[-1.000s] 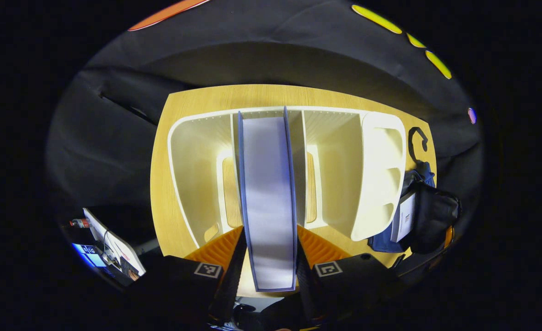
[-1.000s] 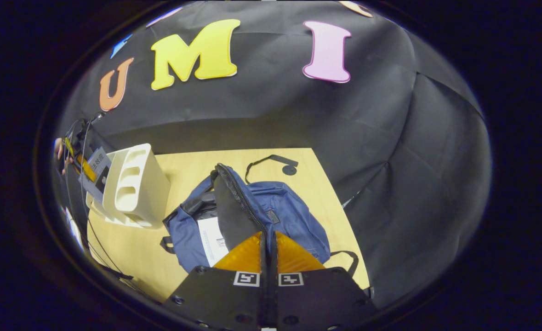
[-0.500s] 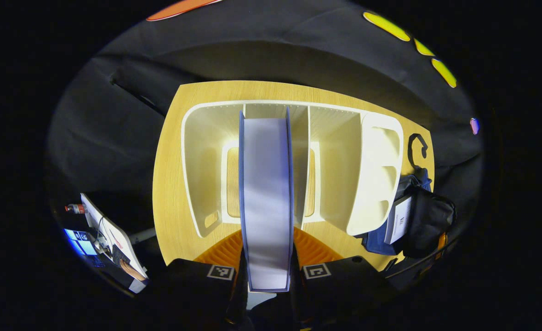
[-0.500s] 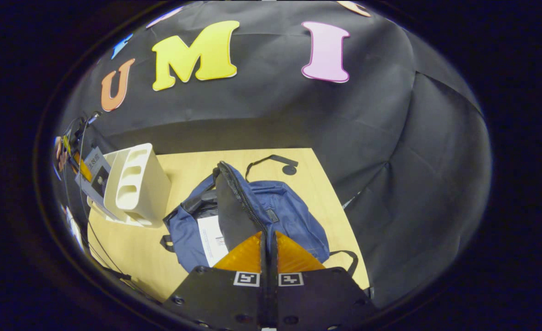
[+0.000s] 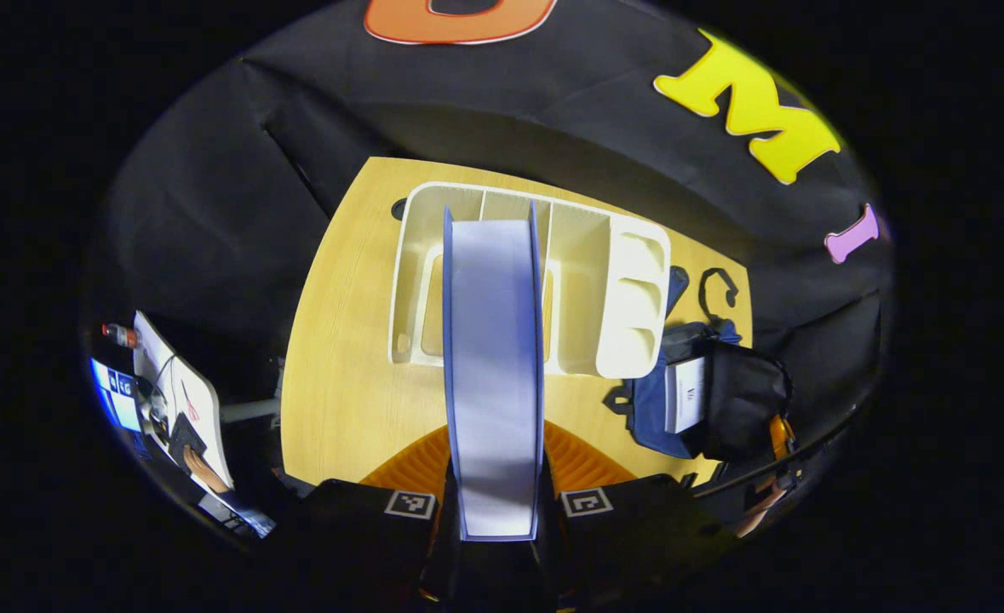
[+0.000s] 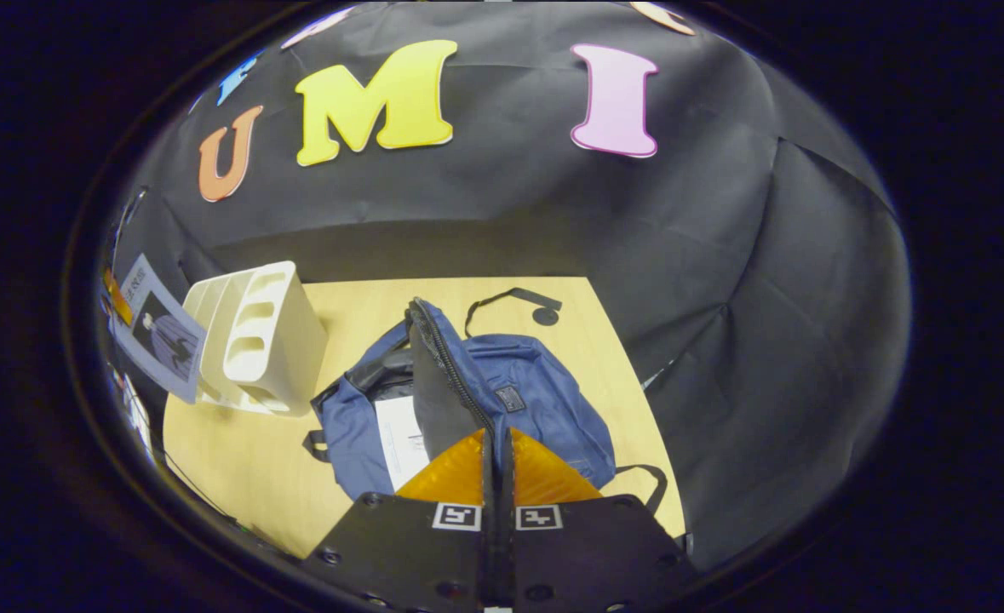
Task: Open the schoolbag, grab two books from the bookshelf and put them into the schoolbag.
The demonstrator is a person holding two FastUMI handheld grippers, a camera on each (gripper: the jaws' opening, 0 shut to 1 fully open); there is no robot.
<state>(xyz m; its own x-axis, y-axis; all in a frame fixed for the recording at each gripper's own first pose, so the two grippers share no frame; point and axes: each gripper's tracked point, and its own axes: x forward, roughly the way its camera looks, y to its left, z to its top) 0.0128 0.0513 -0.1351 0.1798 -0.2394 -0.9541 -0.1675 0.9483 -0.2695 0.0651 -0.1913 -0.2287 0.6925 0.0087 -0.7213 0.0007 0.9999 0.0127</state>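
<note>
My left gripper [image 5: 496,443] is shut on a blue-covered book [image 5: 493,358], held with its pale page edge toward the camera, above the white bookshelf [image 5: 621,289]. That same book [image 6: 157,328] appears at the far left of the right gripper view, beside the bookshelf [image 6: 263,340]. The blue schoolbag [image 6: 536,409] lies open on the wooden table [image 6: 238,451]. My right gripper [image 6: 496,434] is shut on the bag's flap [image 6: 438,383] and holds it upright. A white book [image 6: 399,438] lies inside the bag. The schoolbag [image 5: 706,400] sits to the shelf's right.
A black strap [image 6: 510,298] trails on the table behind the bag. The table's right edge [image 6: 638,383] runs close to the bag, with the black cloth wall beyond. Off the table's left side stands a desk with a screen [image 5: 118,400] and papers.
My left gripper has lifted the book up and back out of the bookshelf, which now looks smaller and farther away. My right gripper has kept the bag's flap raised.
</note>
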